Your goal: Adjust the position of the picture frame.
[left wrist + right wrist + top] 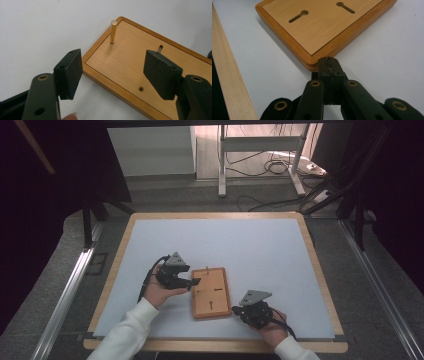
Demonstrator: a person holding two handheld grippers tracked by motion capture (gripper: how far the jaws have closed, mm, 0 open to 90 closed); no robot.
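Note:
A flat wooden board point(211, 292) lies on the white mat, with a brass peg point(207, 268) upright near its far left corner. My left gripper point(194, 282) stands open at the board's left edge. In the left gripper view, one pad point(71, 71) hangs over the mat and the other over the board point(125, 57), with nothing pressed between them; the peg point(113, 31) stands beyond. My right gripper point(236, 310) is shut and empty at the board's near right corner. In the right gripper view its tips point(329, 66) sit right against the corner of the board point(324, 27).
The board has two keyhole slots point(298, 16) and a small hole point(141, 88). The white mat point(250, 245) covers a table with a wooden rim point(229, 82). Beyond the table are a white stand point(260, 150) and cables point(275, 167) on the floor.

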